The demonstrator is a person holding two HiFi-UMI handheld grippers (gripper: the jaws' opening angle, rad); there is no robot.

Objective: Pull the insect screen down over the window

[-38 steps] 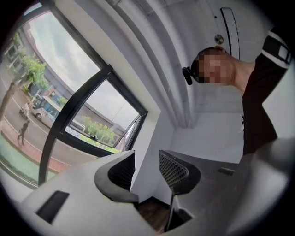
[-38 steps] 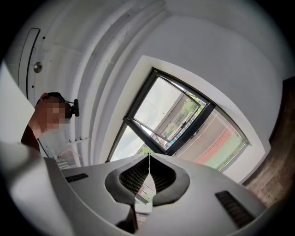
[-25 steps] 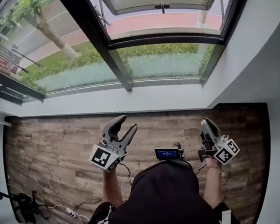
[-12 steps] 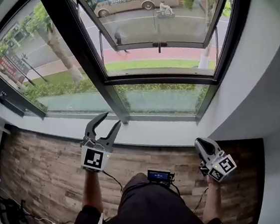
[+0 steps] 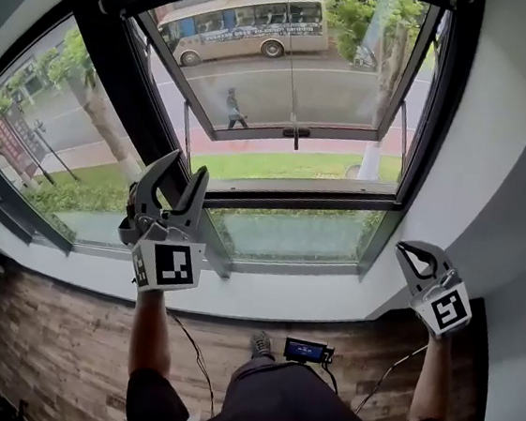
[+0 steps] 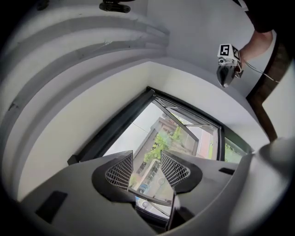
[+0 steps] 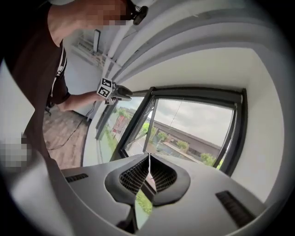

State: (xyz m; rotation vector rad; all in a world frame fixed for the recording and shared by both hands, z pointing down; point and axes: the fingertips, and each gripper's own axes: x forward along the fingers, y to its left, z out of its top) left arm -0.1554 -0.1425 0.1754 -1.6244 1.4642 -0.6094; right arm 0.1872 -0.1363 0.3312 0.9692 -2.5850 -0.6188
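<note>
Grey-walled room, open window (image 5: 296, 86) over the street. Left gripper (image 5: 185, 166): fingers spread, empty. Right gripper (image 5: 407, 252): fingers pressed together, empty. The insect screen (image 7: 198, 92) looks rolled up at twelve o'clock, with its cord (image 5: 293, 67) dangling. You're on the approach, so next reach up and pinch that cord.

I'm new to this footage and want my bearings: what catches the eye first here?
The big dark-framed window fills the upper head view, its sash swung open over a street with a bus. In front of it, the left gripper is held at the left with jaws apart and empty, while the right gripper sits lower right, jaws together.
</note>
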